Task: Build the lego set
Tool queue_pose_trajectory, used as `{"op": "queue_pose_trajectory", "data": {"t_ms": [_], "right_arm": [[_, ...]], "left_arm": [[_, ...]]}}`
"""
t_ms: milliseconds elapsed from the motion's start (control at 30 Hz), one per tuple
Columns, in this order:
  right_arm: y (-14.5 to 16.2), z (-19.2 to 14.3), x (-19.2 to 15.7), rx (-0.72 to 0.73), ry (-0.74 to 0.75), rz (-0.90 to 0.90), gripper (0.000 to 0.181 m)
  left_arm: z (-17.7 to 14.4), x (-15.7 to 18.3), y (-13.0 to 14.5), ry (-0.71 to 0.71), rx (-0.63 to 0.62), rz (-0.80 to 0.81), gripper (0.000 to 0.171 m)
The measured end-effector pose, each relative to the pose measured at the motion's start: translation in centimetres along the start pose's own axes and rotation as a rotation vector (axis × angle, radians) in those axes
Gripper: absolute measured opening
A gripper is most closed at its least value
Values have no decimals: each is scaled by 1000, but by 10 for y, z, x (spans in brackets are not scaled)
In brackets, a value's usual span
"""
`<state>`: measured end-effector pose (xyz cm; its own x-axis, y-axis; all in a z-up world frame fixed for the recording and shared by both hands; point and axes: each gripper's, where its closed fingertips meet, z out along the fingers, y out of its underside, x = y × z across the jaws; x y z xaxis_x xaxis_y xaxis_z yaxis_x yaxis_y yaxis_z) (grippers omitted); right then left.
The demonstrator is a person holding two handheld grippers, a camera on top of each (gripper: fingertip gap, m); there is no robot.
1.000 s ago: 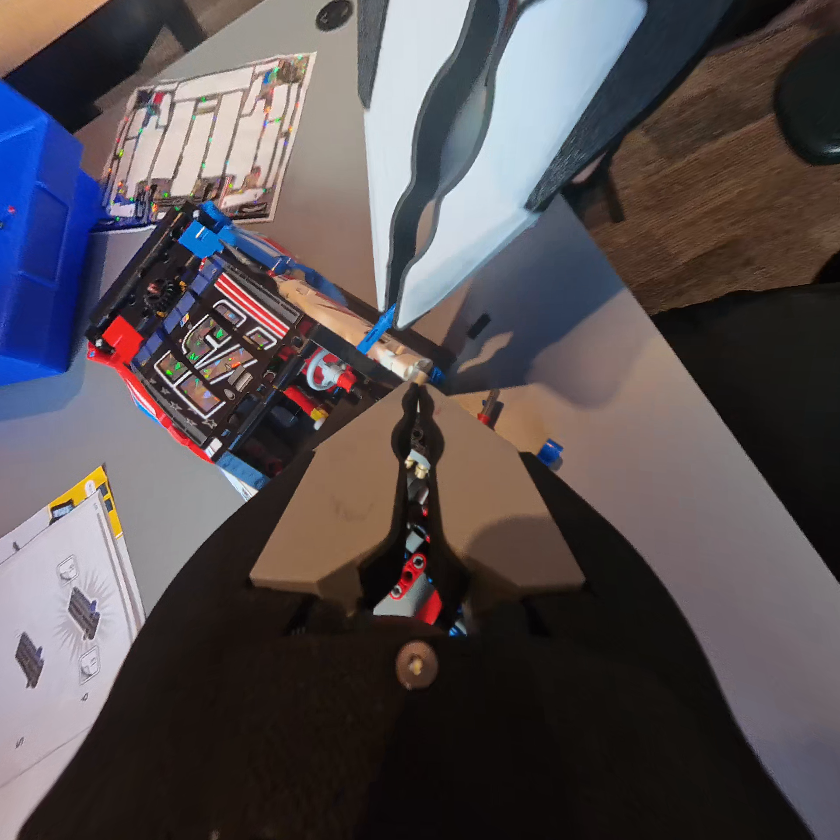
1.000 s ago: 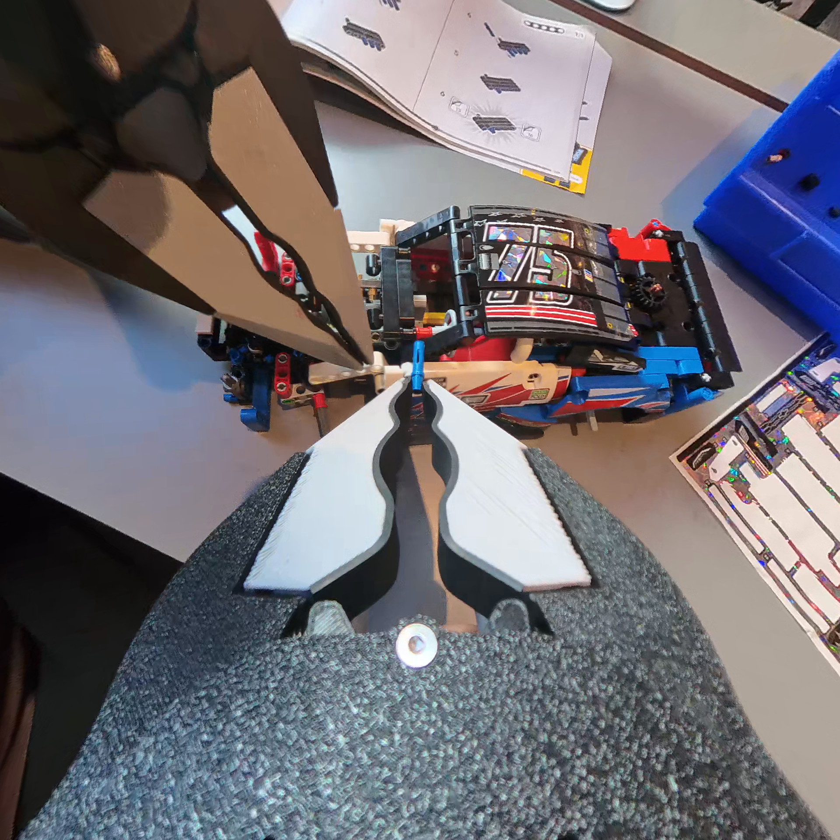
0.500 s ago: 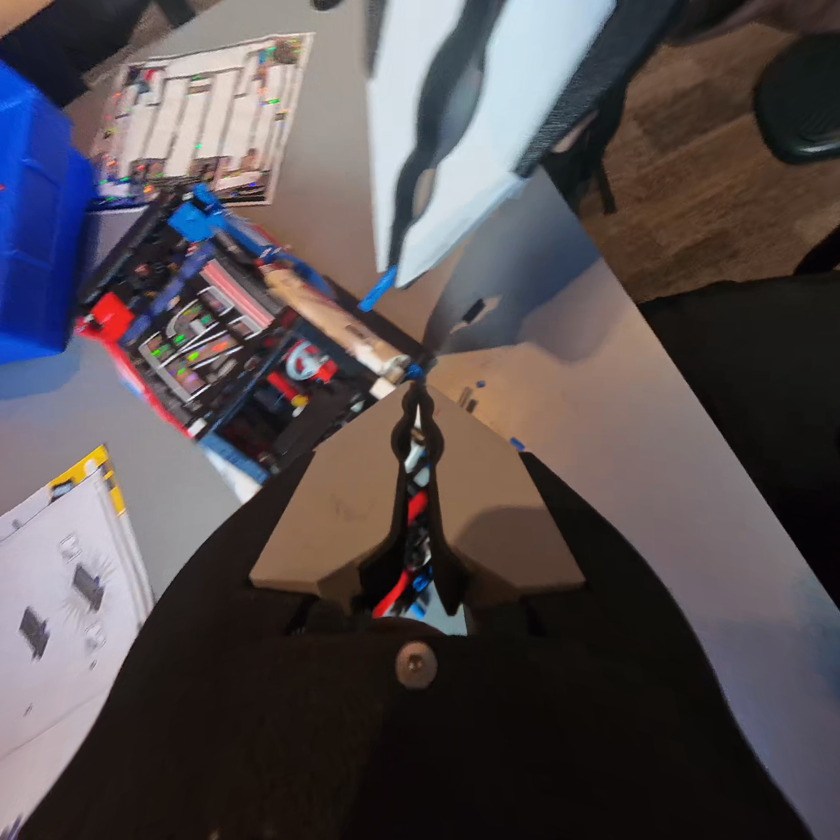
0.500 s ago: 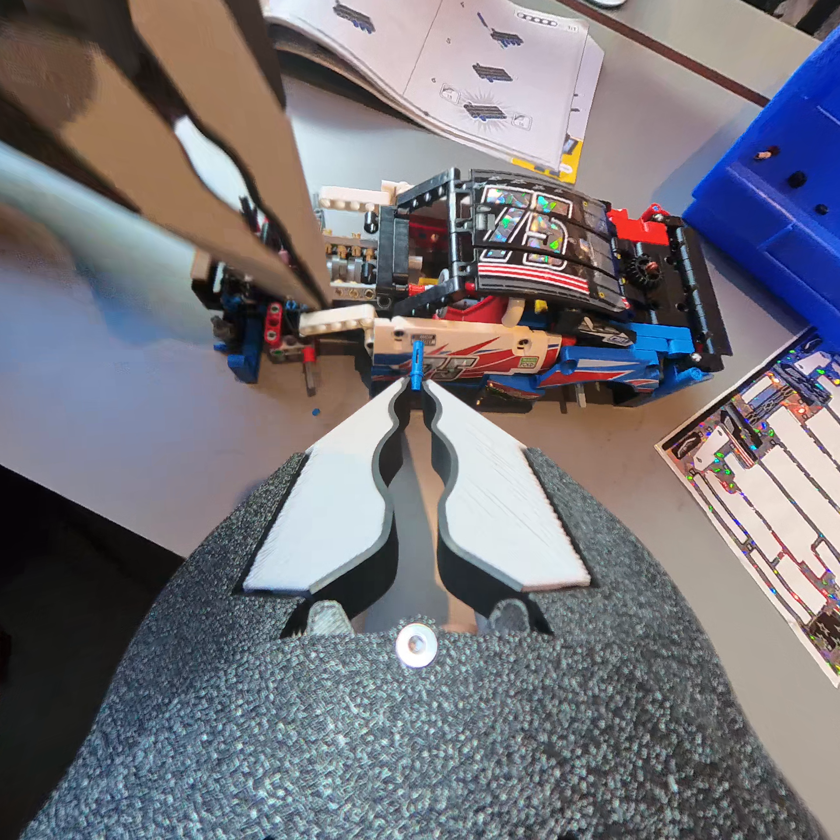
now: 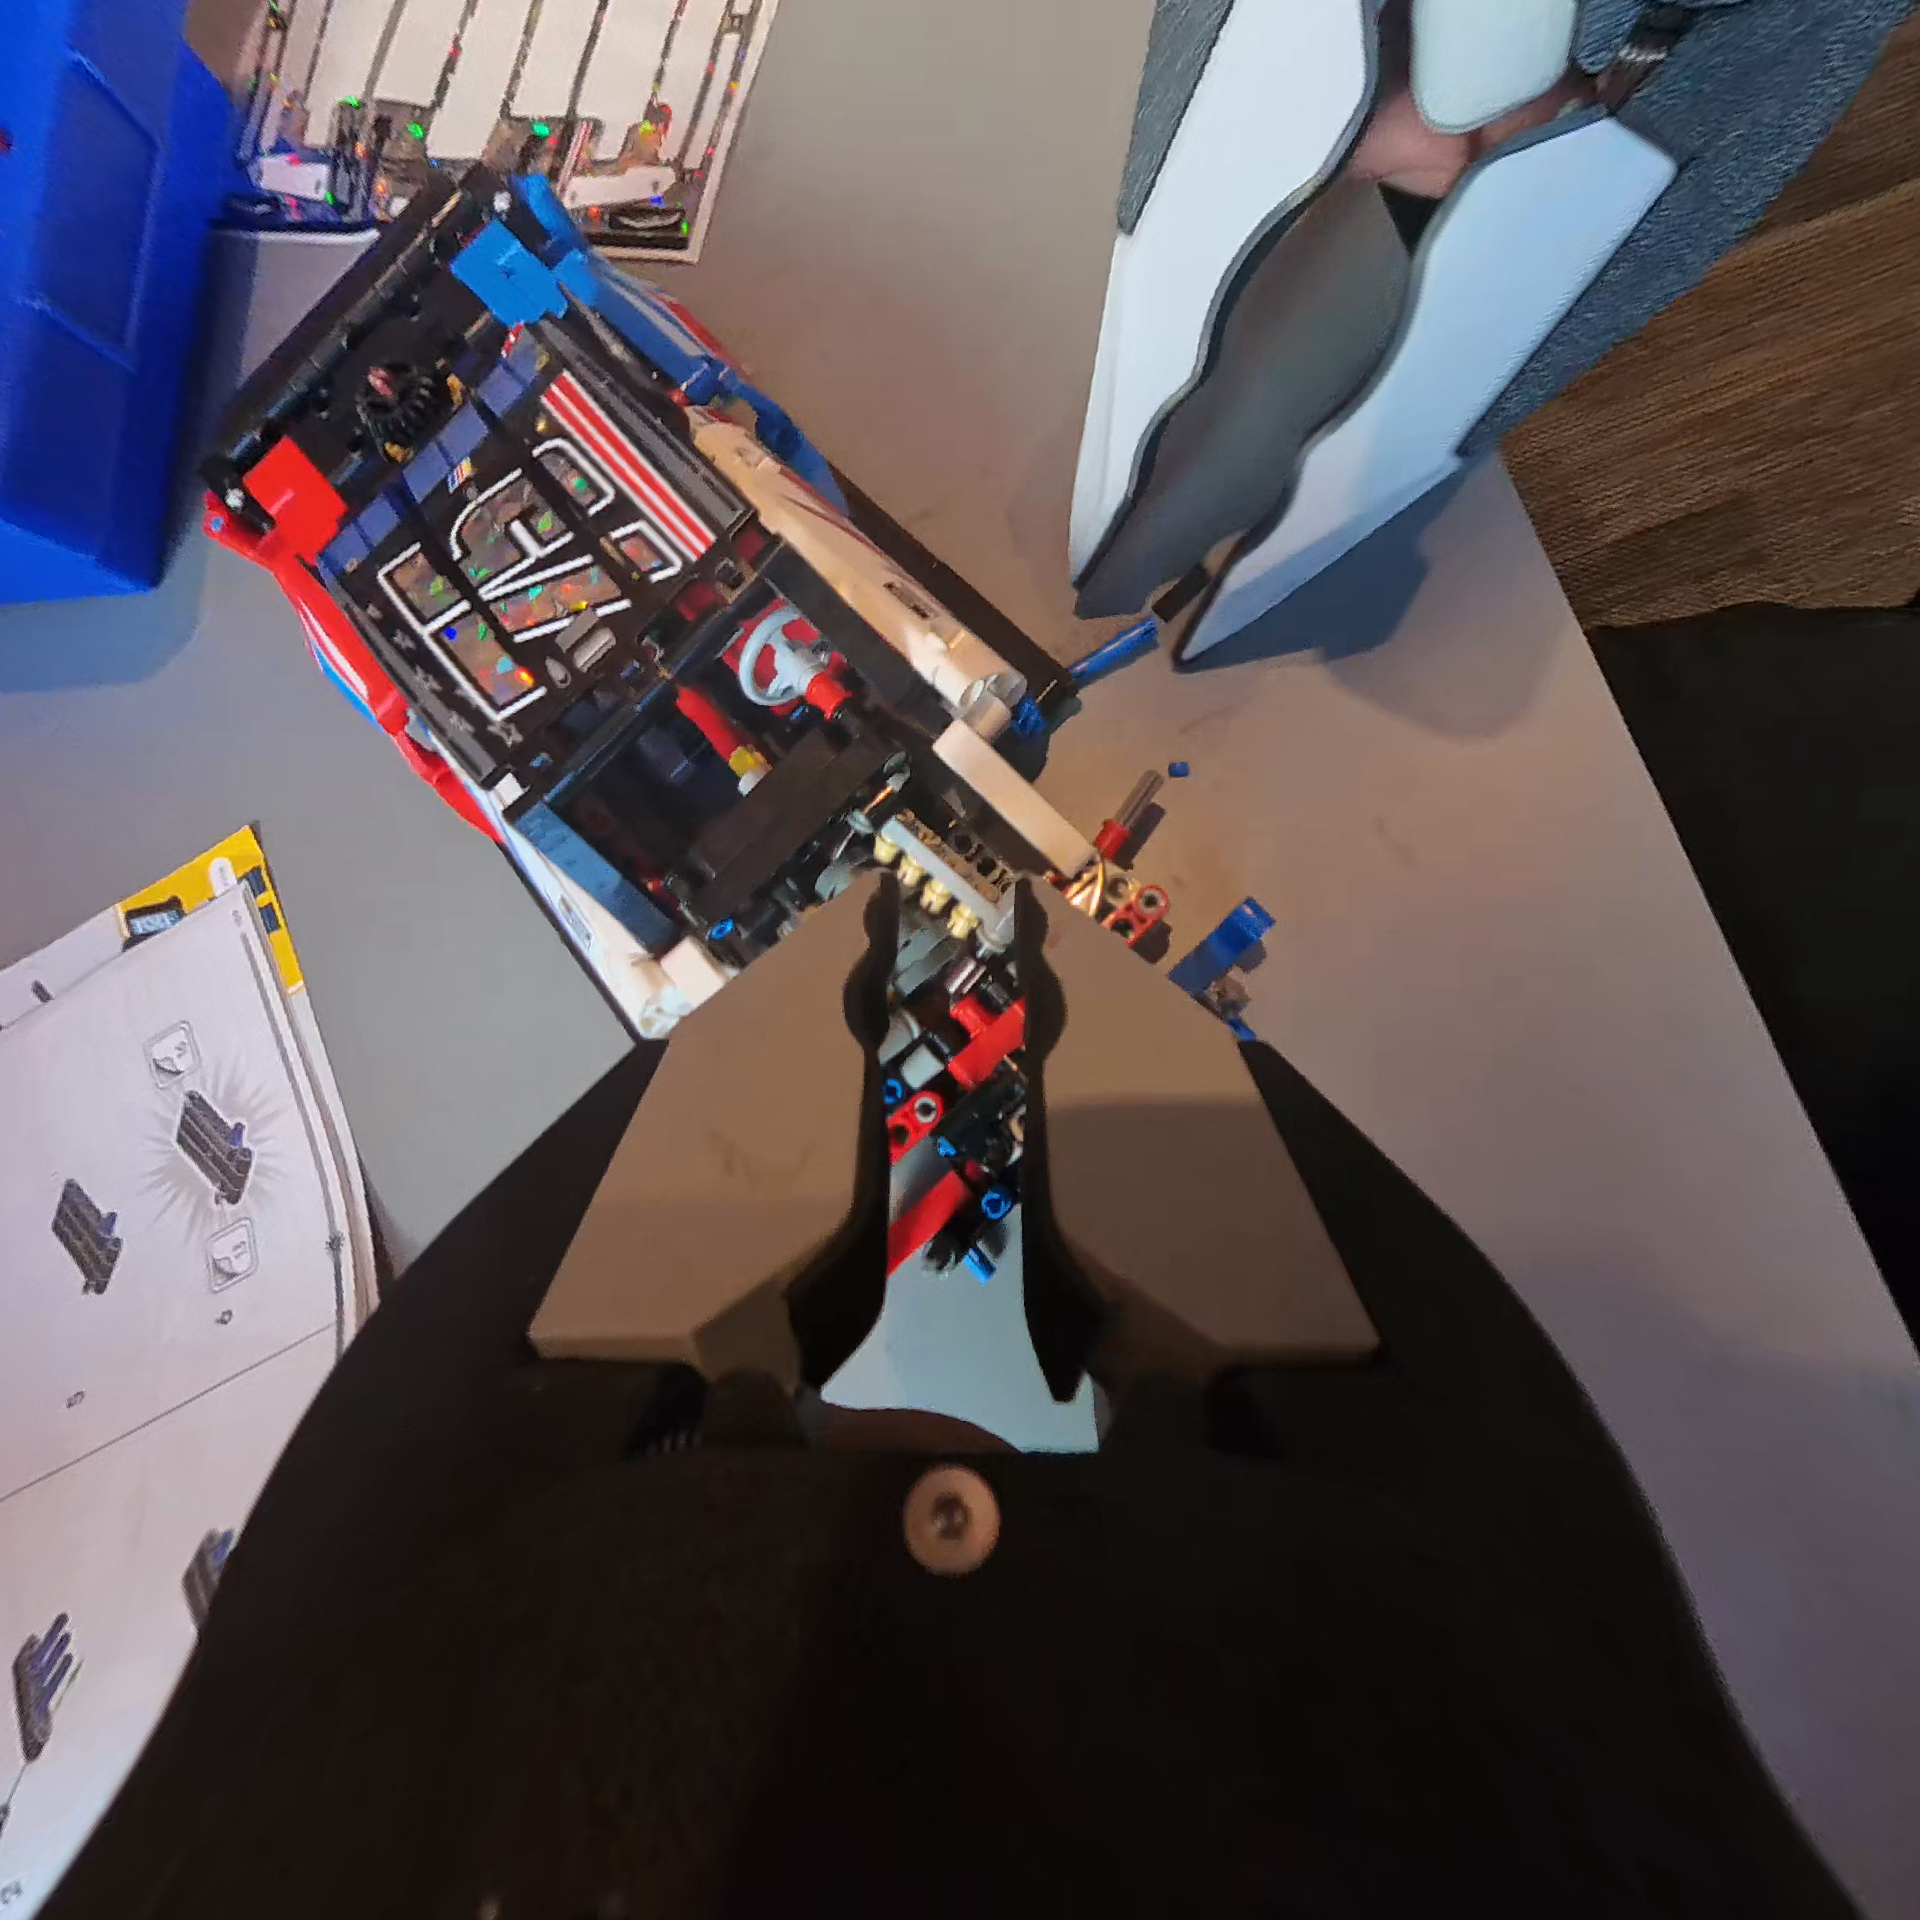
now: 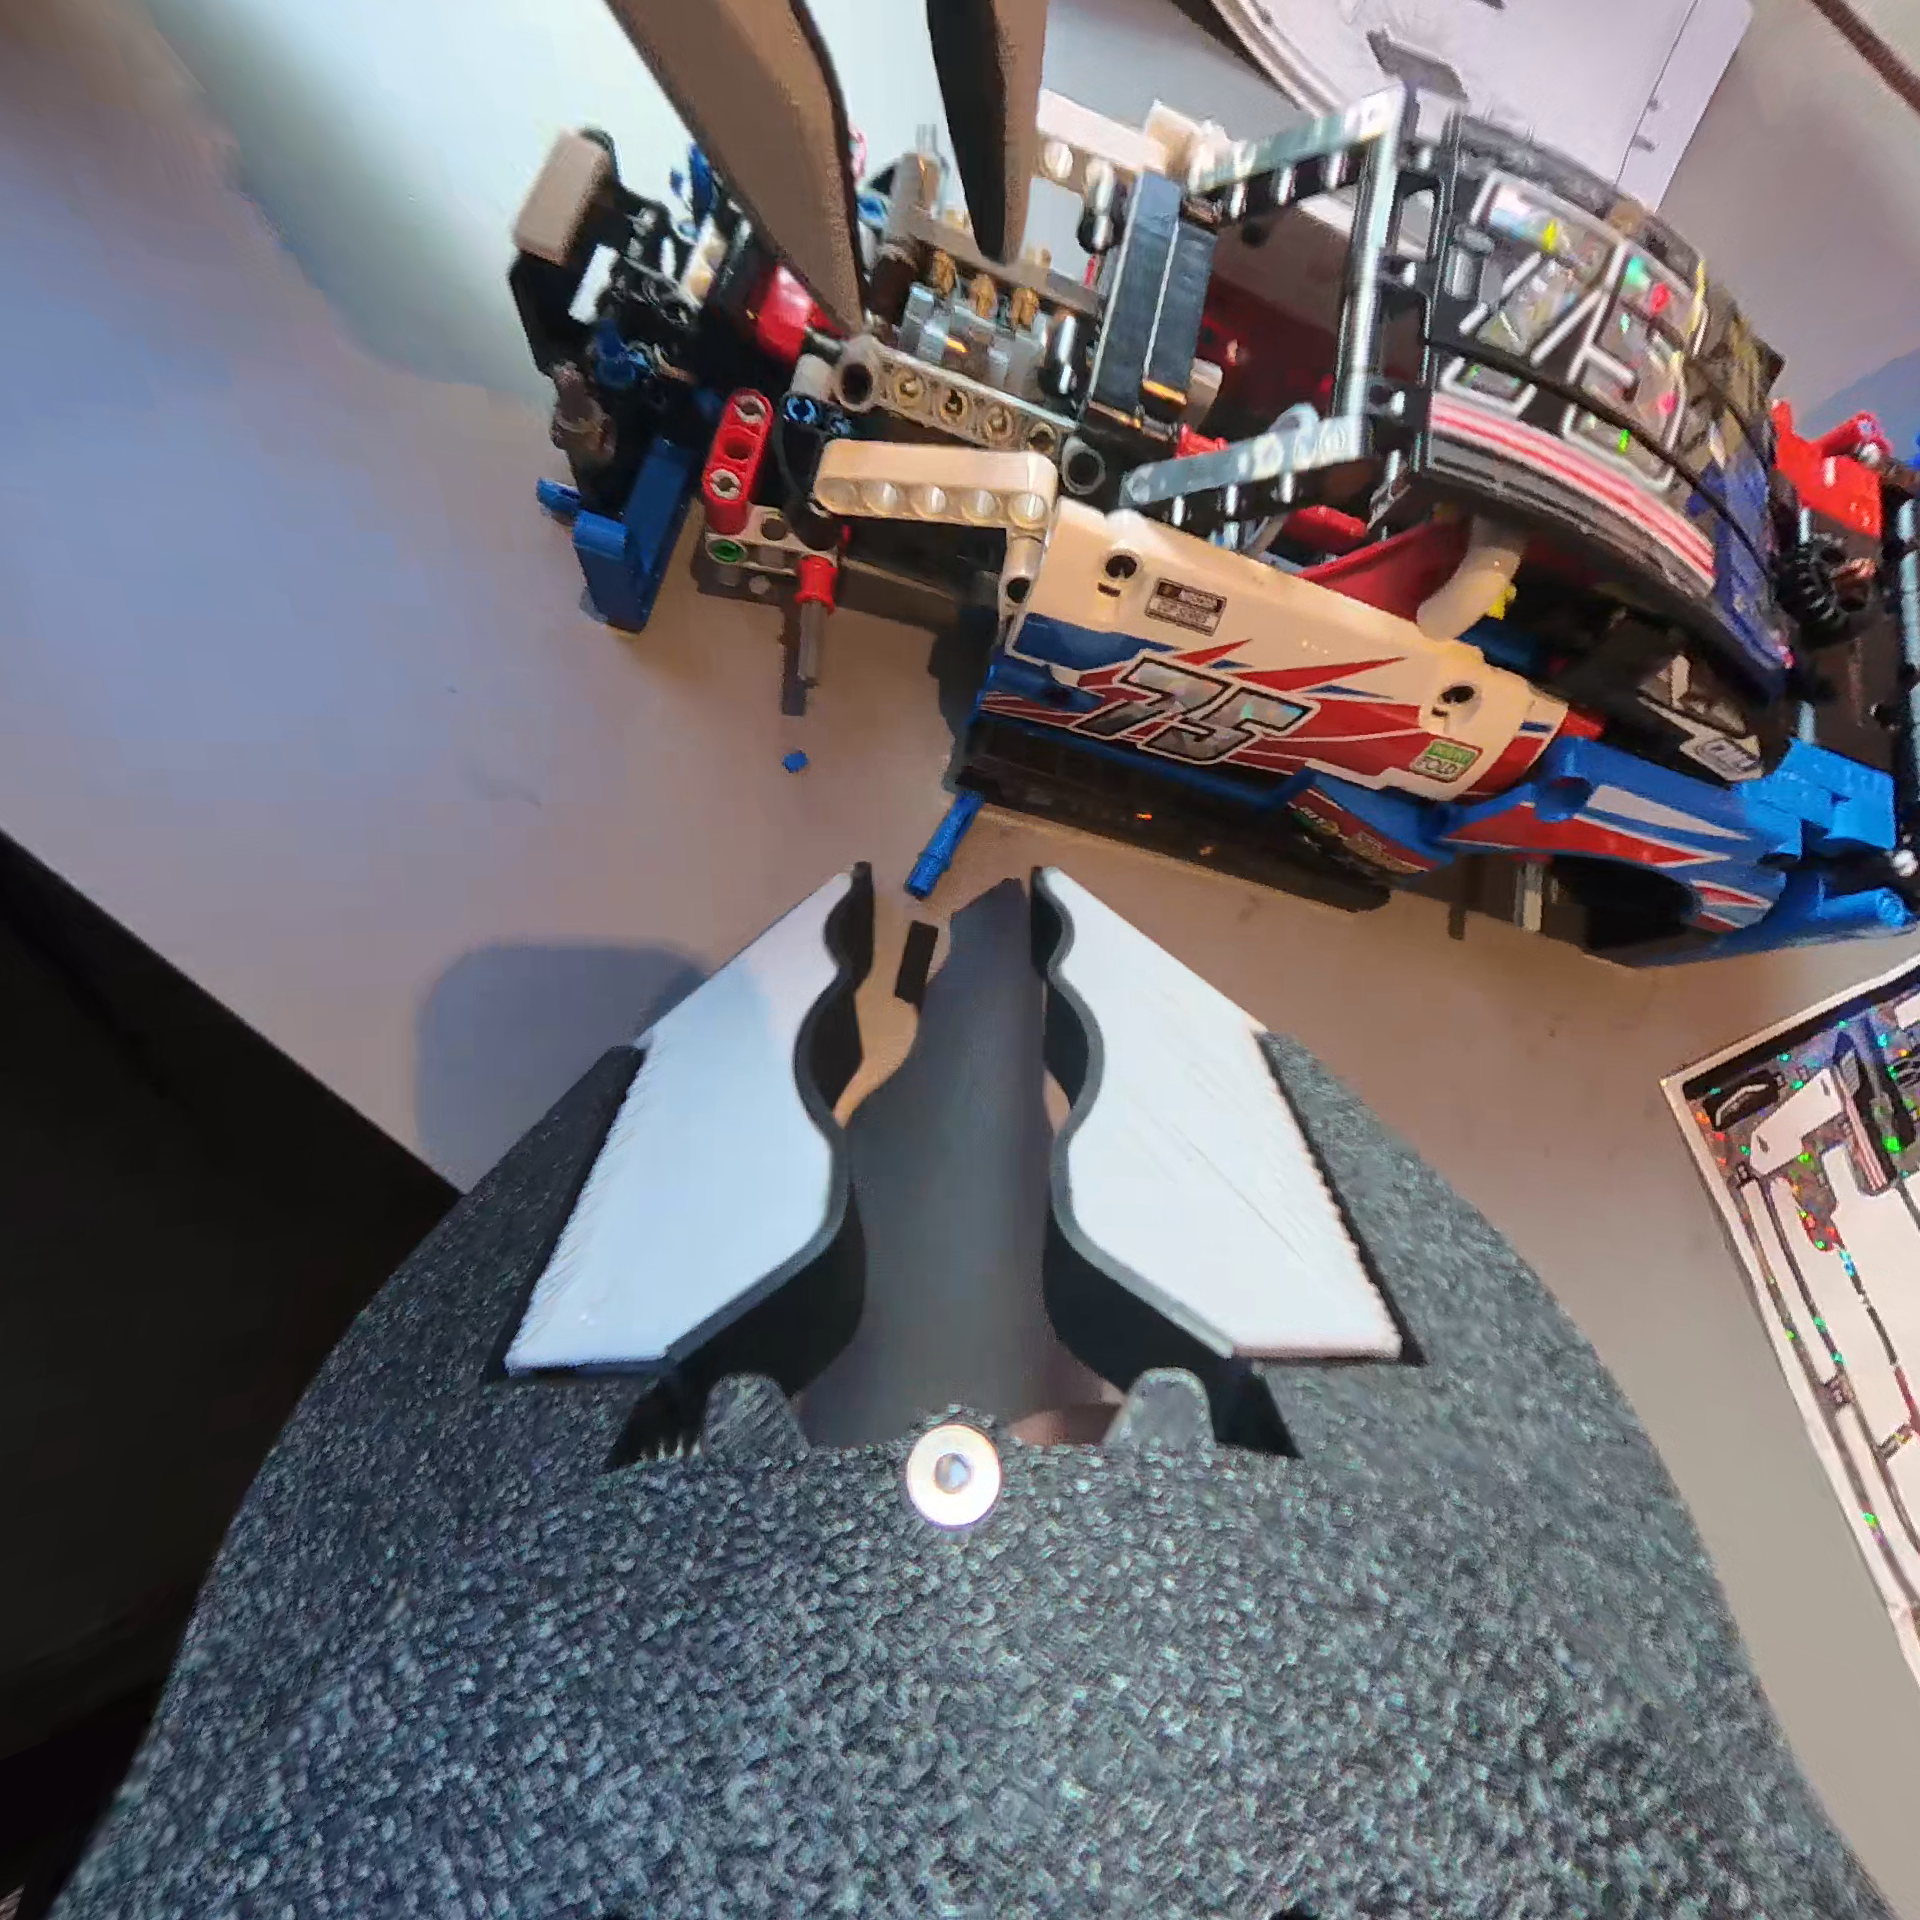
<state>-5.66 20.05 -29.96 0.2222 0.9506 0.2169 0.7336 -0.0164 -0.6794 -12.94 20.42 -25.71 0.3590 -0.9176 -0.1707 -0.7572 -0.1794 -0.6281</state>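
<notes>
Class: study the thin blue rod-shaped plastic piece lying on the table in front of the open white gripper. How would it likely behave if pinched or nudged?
The thin blue rod-shaped plastic piece looks tiny beside the lego car, so it is probably very light. It lies flat on the smooth grey table, so a nudge would likely skid or roll it. Being narrow, it may slip or pivot between the right gripper fingers.

Lego car (image 6: 1299,665) red/white/blue w/ black roof, blue pin (image 6: 943,844), grey table (image 6: 312,623).
</notes>
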Motion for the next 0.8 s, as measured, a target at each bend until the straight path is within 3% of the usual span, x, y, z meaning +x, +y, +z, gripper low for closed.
{"op": "queue_pose_trajectory", "data": {"t_ms": [200,367,433,633,800], "right_arm": [[-26,-6,-5,111,52,-80,35],[-48,-2,0,172,149,-127,33],[-54,-2,6,170,240,-215,25],[-60,7,13,24,519,-676,25],[-67,11,3,48,577,-882,18]], "left_arm": [[-1,13,8,119,-10,13,17],[6,14,12,113,-37,26,14],[6,14,12,114,-36,24,14],[7,13,12,112,-32,30,12],[7,12,13,110,-33,37,12]]}}
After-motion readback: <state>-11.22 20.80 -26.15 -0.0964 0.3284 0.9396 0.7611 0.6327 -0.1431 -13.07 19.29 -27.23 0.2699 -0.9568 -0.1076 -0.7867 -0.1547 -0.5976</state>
